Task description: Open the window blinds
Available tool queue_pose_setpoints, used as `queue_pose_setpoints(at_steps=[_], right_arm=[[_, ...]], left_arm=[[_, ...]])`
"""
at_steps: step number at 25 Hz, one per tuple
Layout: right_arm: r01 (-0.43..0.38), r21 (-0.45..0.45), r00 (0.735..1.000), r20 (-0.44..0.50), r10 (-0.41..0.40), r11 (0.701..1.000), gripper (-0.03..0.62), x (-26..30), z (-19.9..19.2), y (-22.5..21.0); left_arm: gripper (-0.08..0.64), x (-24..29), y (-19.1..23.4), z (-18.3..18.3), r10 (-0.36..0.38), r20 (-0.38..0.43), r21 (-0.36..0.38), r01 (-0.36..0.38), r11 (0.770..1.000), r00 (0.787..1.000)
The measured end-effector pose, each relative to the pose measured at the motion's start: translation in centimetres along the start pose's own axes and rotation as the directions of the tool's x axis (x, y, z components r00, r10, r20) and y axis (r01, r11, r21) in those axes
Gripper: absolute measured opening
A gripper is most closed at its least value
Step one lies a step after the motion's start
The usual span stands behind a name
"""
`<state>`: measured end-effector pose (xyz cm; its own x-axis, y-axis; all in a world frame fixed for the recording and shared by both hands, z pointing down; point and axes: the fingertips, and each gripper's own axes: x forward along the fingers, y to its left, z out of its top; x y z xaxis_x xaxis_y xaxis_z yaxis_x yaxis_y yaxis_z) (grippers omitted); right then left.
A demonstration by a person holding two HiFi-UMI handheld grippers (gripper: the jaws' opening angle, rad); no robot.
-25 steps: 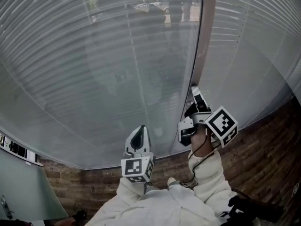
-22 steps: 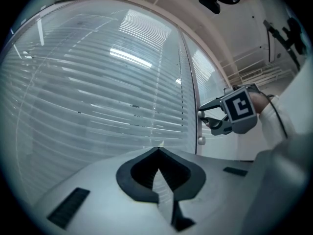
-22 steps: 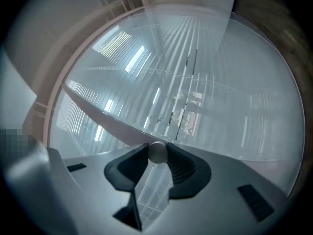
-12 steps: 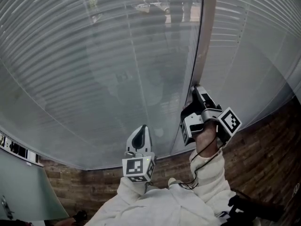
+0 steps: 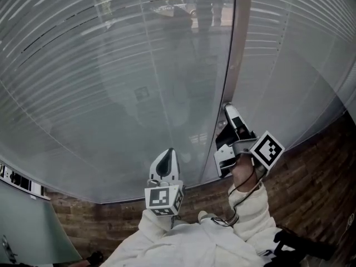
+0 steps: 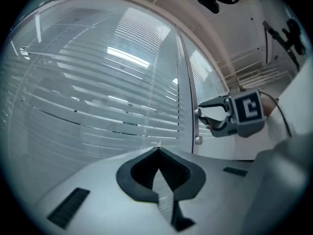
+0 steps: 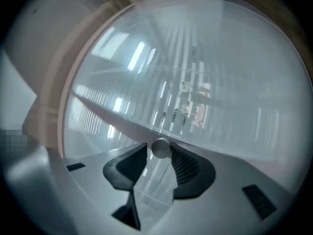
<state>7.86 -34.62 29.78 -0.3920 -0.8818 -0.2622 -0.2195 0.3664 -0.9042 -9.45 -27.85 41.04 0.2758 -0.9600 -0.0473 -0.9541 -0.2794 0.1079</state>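
Horizontal window blinds (image 5: 111, 82) fill the view ahead, with thin dark gaps between the upper slats. A slim tilt wand (image 6: 191, 97) hangs at their right edge. My right gripper (image 5: 229, 113) is shut on the wand, whose round knob (image 7: 160, 147) sits pinched between the ribbed pads. From the left gripper view, the right gripper (image 6: 201, 115) clasps the wand just above its lower end cap (image 6: 197, 140). My left gripper (image 5: 165, 163) hangs lower and to the left, short of the blinds. Its jaws meet at the tips (image 6: 157, 153) with nothing in them.
A pale window mullion (image 5: 243, 38) runs up beside the wand, with more blinds (image 5: 295, 65) to its right. A brick wall (image 5: 311, 171) lies below the window. A pale panel (image 5: 28, 227) stands at the lower left.
The right gripper has rolled while holding the wand, its marker cube swinging round. Dark gaps have opened between the upper-left slats. The left gripper has stayed put.
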Motion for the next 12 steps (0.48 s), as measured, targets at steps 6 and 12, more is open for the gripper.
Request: queue_pose_setpoints(at_steps=[6, 12], right_arm=[[-0.131, -0.989, 0.974, -0.115, -0.193, -0.073, 0.187, -1.8, -0.5, 2.3], [-0.351, -0.453, 0.917, 0.012, -0.399, -0.82, 0.187, -0.8, -1.7, 0.3]], left_arm=[[-0.002, 0.4, 0.5, -0.1, -0.002, -0.003, 0.0, 0.002, 1.0, 1.0], [-0.002, 0.5, 0.2, -0.3, -0.009, -0.006, -0.006, 0.009, 1.0, 1.0]])
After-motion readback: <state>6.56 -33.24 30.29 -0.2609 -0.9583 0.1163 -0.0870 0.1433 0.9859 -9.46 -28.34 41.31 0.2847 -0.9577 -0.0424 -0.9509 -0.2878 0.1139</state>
